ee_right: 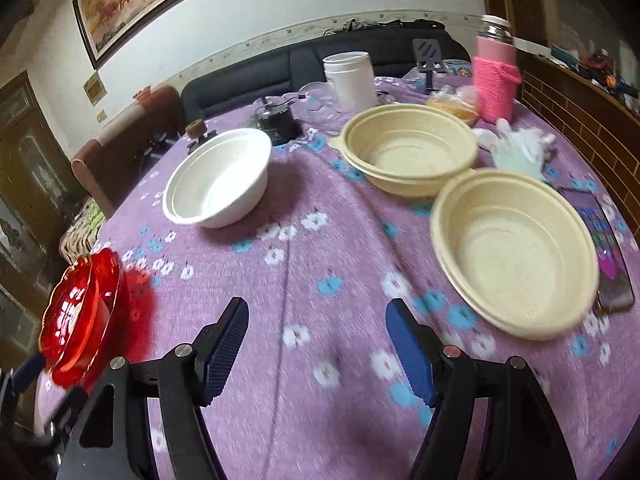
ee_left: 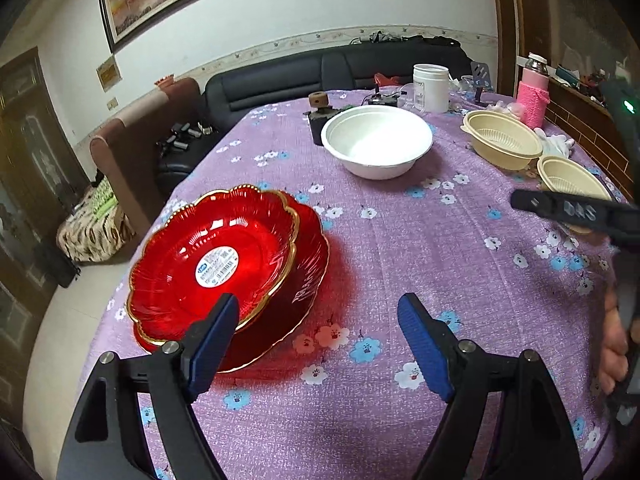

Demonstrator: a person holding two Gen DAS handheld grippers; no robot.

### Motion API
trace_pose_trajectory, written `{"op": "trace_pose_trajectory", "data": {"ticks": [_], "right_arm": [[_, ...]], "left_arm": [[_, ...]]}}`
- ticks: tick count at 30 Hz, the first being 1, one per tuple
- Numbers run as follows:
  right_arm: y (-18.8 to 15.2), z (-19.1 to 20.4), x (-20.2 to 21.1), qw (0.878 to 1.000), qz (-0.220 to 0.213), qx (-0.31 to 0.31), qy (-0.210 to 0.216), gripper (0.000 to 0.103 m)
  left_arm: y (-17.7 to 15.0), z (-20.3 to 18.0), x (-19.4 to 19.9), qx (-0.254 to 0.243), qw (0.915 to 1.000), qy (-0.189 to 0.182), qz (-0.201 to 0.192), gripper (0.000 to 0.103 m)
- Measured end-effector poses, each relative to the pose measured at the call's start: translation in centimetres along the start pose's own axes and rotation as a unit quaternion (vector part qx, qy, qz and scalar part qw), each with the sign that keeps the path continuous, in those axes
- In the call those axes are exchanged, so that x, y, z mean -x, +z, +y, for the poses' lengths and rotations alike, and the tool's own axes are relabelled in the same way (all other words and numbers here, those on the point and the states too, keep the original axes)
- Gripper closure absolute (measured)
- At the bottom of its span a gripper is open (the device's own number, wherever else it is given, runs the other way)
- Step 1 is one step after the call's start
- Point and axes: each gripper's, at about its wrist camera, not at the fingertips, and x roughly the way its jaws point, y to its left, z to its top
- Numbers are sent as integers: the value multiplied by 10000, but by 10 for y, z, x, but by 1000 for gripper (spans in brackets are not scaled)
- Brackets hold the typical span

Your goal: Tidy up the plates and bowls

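Two red gold-rimmed plates (ee_left: 224,264) lie stacked at the table's left edge; they also show in the right wrist view (ee_right: 80,316). My left gripper (ee_left: 318,306) is open and empty just right of them, its left finger over the stack's rim. A white bowl (ee_left: 376,142) (ee_right: 218,180) stands mid-table. Two nested beige bowls (ee_right: 410,152) (ee_left: 500,140) stand behind a single beige bowl (ee_right: 516,252) (ee_left: 572,184) at the right. My right gripper (ee_right: 316,312) is open and empty above the cloth, left of the single bowl; it shows in the left wrist view (ee_left: 520,200).
A purple flowered cloth (ee_right: 320,264) covers the table. At the back are a white jar (ee_right: 352,78), a pink-sleeved bottle (ee_right: 496,76), a black device (ee_right: 278,120) and white gloves (ee_right: 516,144). A phone (ee_right: 608,256) lies right of the single beige bowl. A sofa (ee_left: 340,72) stands behind.
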Motion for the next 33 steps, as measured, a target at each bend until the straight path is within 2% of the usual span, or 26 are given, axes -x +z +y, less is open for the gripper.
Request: {"op": "trace_pose_trajectory", "data": {"ticks": [4, 11, 18, 21, 23, 24, 25, 28, 33], "right_arm": [[21, 13, -22, 9998, 90, -95, 126, 28], [59, 24, -67, 9959, 337, -692, 483, 27], [81, 28, -117, 9858, 741, -1398, 565, 27], [82, 23, -137, 9775, 969, -1751, 667, 28], [82, 19, -134, 9753, 882, -1888, 735, 46], [81, 17, -134, 9729, 975, -1896, 892, 64], [79, 16, -133, 9707, 1050, -1909, 1014, 76], [73, 12, -120, 9709, 1081, -1839, 1093, 87], [58, 6, -86, 9711, 1186, -1580, 1340, 92]], "left_arm": [[0, 8, -7, 68, 9999, -71, 68, 22], [1, 28, -9, 288, 9994, -158, 85, 22], [2, 42, -3, 508, 9985, -182, -36, 22], [3, 43, -2, 512, 9985, -163, -49, 22], [2, 44, -1, 494, 9987, -141, -51, 22], [2, 44, 0, 492, 9987, -123, -57, 22], [2, 44, 0, 502, 9987, -116, -58, 22], [3, 45, 0, 576, 9982, -151, -57, 22], [1, 39, 7, 517, 9983, -251, -77, 22]]}}
